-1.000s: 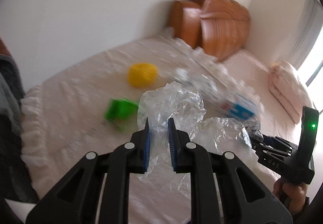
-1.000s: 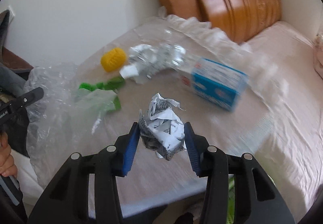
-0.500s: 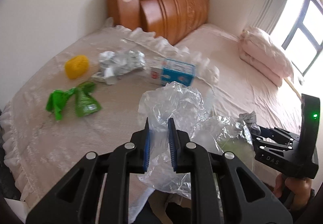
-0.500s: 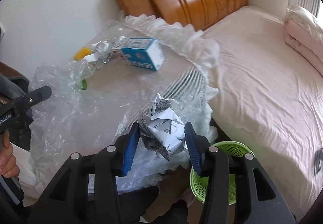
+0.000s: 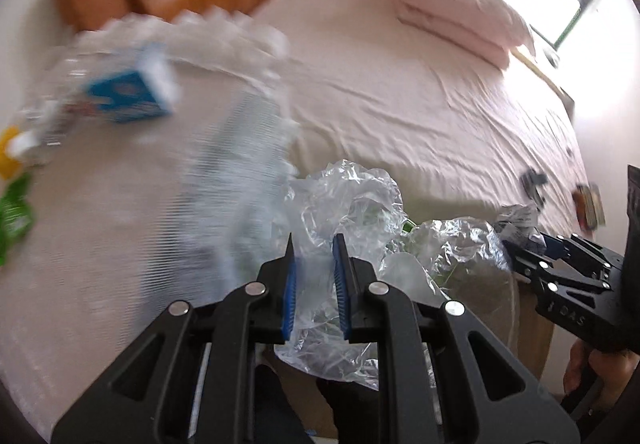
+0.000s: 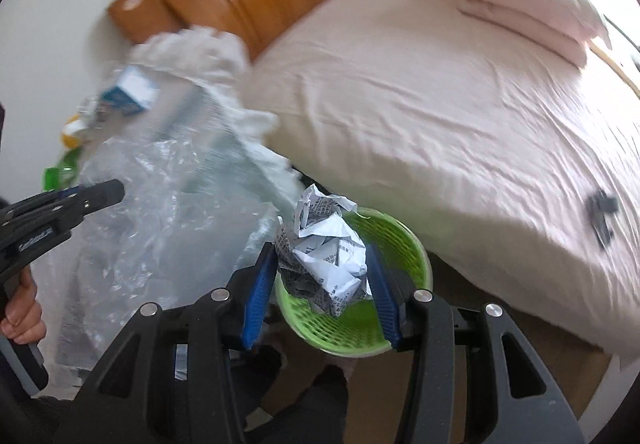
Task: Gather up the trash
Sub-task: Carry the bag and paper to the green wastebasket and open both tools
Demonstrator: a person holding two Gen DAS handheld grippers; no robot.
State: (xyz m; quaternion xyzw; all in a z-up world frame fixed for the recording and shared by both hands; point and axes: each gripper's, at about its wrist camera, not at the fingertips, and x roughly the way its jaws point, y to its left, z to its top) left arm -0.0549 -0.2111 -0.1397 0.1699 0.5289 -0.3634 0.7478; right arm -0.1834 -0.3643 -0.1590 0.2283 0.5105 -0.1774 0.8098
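Pinching a crumpled clear plastic bag (image 5: 340, 220), the left gripper (image 5: 314, 276) has its fingers nearly together on the film. The bag looks featherlight, limp and slippery, so a bunched fold is the safest hold. It billows toward one o'clock, where the right gripper (image 5: 532, 244) comes in from three o'clock. A blue box (image 5: 124, 96) lies blurred at ten o'clock on the lace-covered table (image 5: 100, 244).

From the right wrist, the right gripper's fingers are clamped either side of a crumpled paper ball (image 6: 324, 248), light, springy and easily squeezed. It hangs dead centre, directly over the green basket (image 6: 404, 240), tilted downward. The left gripper (image 6: 108, 192) reaches in from nine o'clock with the bag.
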